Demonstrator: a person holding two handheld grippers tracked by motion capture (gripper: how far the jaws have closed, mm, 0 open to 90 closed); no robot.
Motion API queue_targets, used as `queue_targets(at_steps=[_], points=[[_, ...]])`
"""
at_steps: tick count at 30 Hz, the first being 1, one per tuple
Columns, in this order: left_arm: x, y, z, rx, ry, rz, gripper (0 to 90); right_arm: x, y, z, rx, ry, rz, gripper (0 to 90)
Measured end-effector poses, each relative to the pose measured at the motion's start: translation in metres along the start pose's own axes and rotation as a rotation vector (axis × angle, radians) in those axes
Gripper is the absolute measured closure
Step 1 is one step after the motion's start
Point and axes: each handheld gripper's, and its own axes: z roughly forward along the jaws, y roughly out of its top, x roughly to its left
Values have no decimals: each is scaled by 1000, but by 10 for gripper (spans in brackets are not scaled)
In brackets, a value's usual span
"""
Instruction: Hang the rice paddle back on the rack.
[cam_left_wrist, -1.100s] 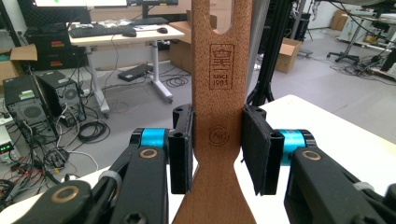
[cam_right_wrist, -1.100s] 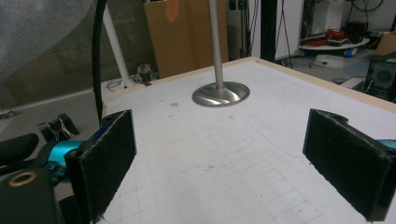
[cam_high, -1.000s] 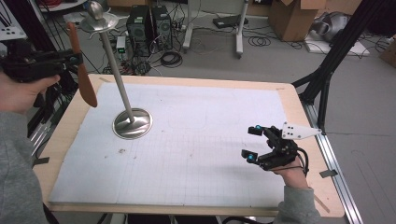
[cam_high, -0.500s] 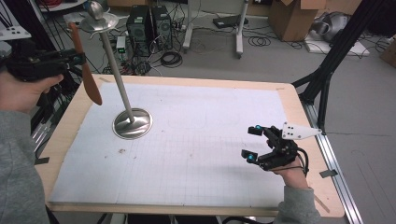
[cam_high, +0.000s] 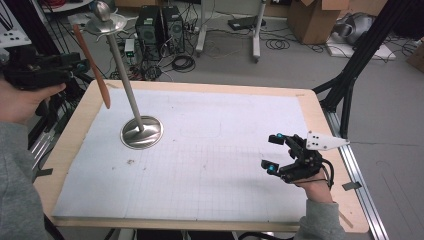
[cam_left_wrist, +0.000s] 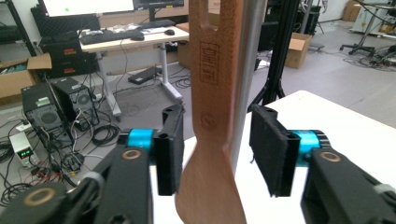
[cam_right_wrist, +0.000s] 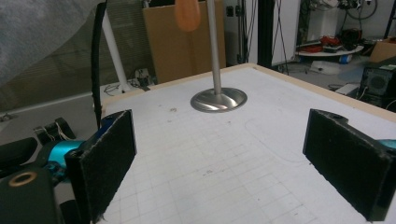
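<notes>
Two parted fingers flank the hanging wooden spatula.

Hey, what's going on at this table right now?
A person works with a claw in each hand. The left claw is open around a wooden spatula that hangs from the top of a metal stand at the table's far left. The right claw is open and holds nothing, low over the white mat.
</notes>
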Motion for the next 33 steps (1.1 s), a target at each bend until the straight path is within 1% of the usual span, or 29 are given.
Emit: queue_targets(at_steps=[2,3,4,6,7,8,9,11,12,13,14,18,20,22,24,26,27,28,30,33], points=[[-3,-2,-1,12,7,37,517,0,0,0,-3,-1,-2,84],[-4,-3,-1,19,0,49,490,0,0,-1,-4,-4,-7,84],[-5,-4,-2,22,-13,53,462,0,1,-2,-8,-8,-7,84],[-6,-7,-2,20,-19,62,420,1,2,-5,-13,-12,-7,84],[-7,-8,-2,15,-23,55,393,0,2,-5,-17,-15,-13,84],[-7,-10,-2,15,-24,52,362,1,2,-6,-14,-13,-5,84],[-7,-11,-2,18,-22,49,316,1,2,-6,-14,-13,-8,84],[-6,-15,-3,41,-33,34,287,2,2,-5,-14,-14,-11,84],[-6,-17,-3,65,-32,34,281,2,2,-5,-9,-13,-7,84],[-5,-18,-3,68,-30,34,263,2,2,-5,-8,-13,-8,84],[-5,-21,-5,69,-26,38,256,2,2,-4,-10,-14,-9,84],[-5,-28,-8,52,-34,24,255,1,2,-4,-8,-13,-13,84],[-7,-32,-8,66,-44,39,256,2,2,-4,-3,-14,-8,84],[-9,-35,-8,84,-31,55,260,2,2,-5,-2,-15,-8,84],[-11,-38,-8,87,-24,50,268,2,2,-4,-5,-16,-9,84],[-13,-42,-9,75,-68,67,233,2,2,-4,-2,-16,-9,84],[-14,-44,-10,70,-82,71,197,2,2,-3,-6,-14,-20,84],[-15,-46,-10,67,-86,80,184,2,2,-3,-7,-15,-19,84],[-19,-50,-10,68,-68,91,184,3,2,-3,-2,-12,-9,84],[-22,-55,-9,69,-73,100,185,2,1,-2,1,-12,-13,84]])
